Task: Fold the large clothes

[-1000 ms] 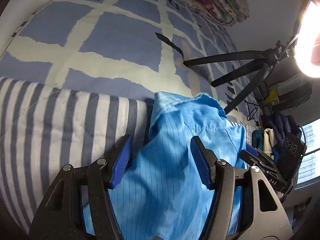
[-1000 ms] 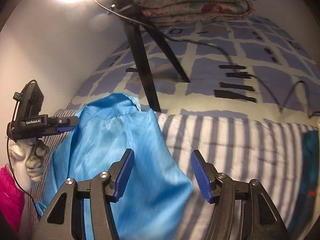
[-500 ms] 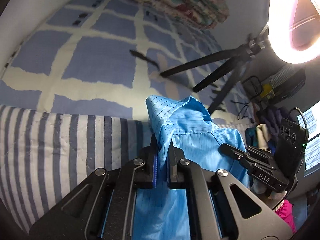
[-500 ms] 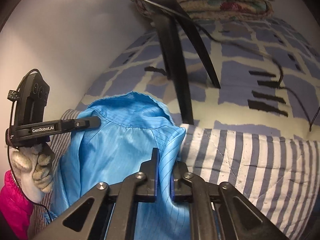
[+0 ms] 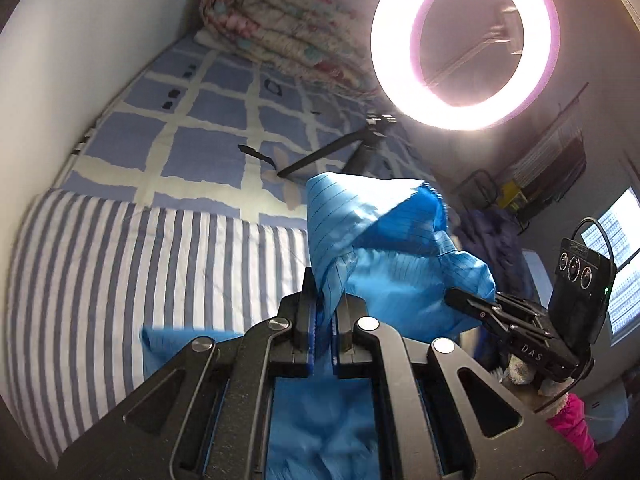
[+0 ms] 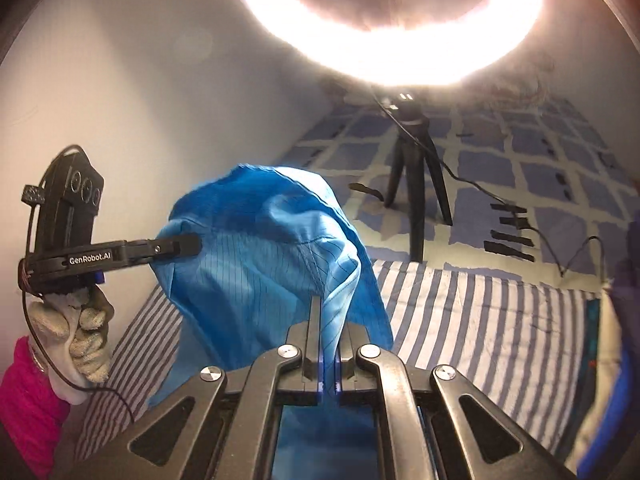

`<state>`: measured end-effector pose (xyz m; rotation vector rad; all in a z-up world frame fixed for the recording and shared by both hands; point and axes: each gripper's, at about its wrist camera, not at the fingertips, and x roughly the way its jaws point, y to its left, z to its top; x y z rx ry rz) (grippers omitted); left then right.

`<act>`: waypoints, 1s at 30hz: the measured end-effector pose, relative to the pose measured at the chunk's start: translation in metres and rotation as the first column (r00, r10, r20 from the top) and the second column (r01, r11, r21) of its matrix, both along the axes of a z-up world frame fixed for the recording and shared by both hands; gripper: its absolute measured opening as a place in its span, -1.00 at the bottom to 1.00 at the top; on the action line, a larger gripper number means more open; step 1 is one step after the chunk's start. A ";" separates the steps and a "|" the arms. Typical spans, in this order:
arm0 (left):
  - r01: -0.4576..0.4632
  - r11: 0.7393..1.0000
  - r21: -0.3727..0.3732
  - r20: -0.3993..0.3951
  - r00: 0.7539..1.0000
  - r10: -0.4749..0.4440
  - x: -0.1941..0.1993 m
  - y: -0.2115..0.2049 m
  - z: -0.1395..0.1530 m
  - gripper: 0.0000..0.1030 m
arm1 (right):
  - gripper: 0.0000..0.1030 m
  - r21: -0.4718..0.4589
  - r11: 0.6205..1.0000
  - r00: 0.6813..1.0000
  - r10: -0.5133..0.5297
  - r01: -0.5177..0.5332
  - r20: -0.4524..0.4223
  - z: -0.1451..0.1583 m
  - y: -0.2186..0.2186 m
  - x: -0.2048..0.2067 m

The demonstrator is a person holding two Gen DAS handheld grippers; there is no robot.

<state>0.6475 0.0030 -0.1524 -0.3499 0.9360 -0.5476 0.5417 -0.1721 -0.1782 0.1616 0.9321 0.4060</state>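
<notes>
Left wrist view: the left gripper (image 5: 323,312) has its two blue-padded jaws clamped together on a fold of a bright blue pinstriped garment (image 5: 384,256), which rises in a peak above the jaws and hangs off the bed. To the right, the right gripper (image 5: 460,298) bites another edge of the same cloth, held by a hand in a pale work glove (image 5: 520,372) with a pink sleeve (image 5: 572,428) below it. Under the garment lies a grey-and-white striped cover (image 5: 120,280). Beyond it spreads a blue-and-cream checked bedsheet (image 5: 192,136), with a folded floral quilt (image 5: 280,32) at the far end against the wall. A glowing ring light (image 5: 464,44) stands on a small black tripod (image 5: 360,148) set on the sheet.

Right wrist view: the right gripper (image 6: 328,344) is likewise closed tight on a pinch of the blue garment (image 6: 260,264), which drapes between the two tools above the striped cover (image 6: 480,312). At left, the left gripper (image 6: 192,242) grips the cloth's other edge, carried by a gloved hand (image 6: 76,332). The tripod (image 6: 416,176) and its trailing black cable (image 6: 520,216) sit on the checked sheet (image 6: 560,168) behind, under the ring light's (image 6: 384,20) glare.
</notes>
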 end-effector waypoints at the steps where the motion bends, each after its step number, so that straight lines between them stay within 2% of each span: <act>1: 0.000 1.000 0.001 0.009 1.000 0.000 -0.014 0.002 0.007 -0.96 | -1.00 0.002 1.000 1.000 0.014 -0.014 0.009 0.009 0.004 -0.014; 7: -0.015 1.000 0.011 0.036 0.999 0.015 -0.099 0.016 0.035 -0.97 | -1.00 0.000 0.998 0.998 0.063 -0.063 0.009 0.038 0.022 -0.092; 14: -0.037 0.999 0.010 0.028 0.999 0.036 -0.181 0.032 0.035 -0.97 | -1.00 0.000 0.995 0.995 0.099 -0.099 -0.006 0.041 0.034 -0.169; 19: -0.042 0.999 0.009 0.008 0.999 0.042 -0.232 0.037 0.010 -0.97 | -1.00 0.002 0.995 0.994 0.104 -0.104 -0.036 0.025 0.038 -0.215; 23: -0.037 0.999 0.024 -0.025 0.999 0.037 -0.264 0.036 -0.021 -0.97 | -1.00 -0.008 0.995 0.992 0.101 -0.102 -0.074 -0.001 0.039 -0.250; 26: -0.038 0.997 0.062 -0.055 0.998 0.042 -0.283 0.036 -0.048 -0.97 | -1.00 -0.022 0.995 0.989 0.099 -0.102 -0.114 -0.024 0.040 -0.272; 30: -0.049 0.997 0.064 -0.113 0.992 0.056 -0.298 0.040 -0.079 -0.97 | -1.00 -0.031 0.993 0.983 0.109 -0.115 -0.145 -0.048 0.045 -0.292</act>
